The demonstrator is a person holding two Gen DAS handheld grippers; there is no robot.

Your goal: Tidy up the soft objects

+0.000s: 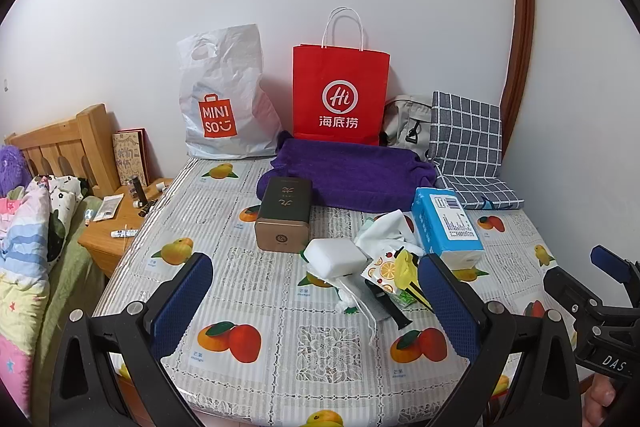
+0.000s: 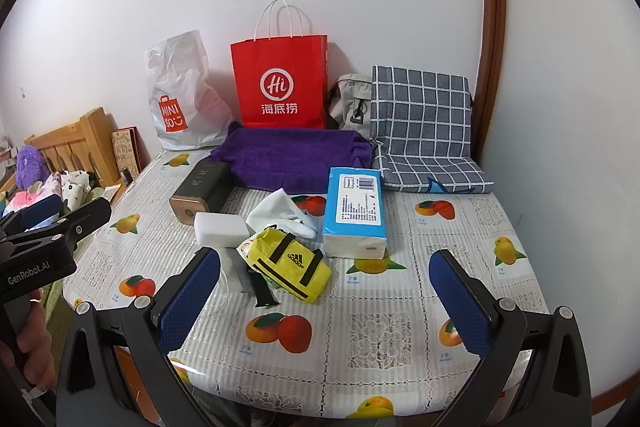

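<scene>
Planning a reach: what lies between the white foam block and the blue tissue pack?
A crumpled white cloth and, nearer, the yellow Adidas mini duffel, clearest in the right wrist view.

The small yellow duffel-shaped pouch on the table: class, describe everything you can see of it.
The small yellow duffel-shaped pouch looks like soft fabric, with black straps, black trim and a black Adidas logo on its side. It lies tilted on the fruit-printed tablecloth, partly over a fruit-patterned packet, before the crumpled white cloth. A black strap lies at its left. Neither gripper touches it.
</scene>
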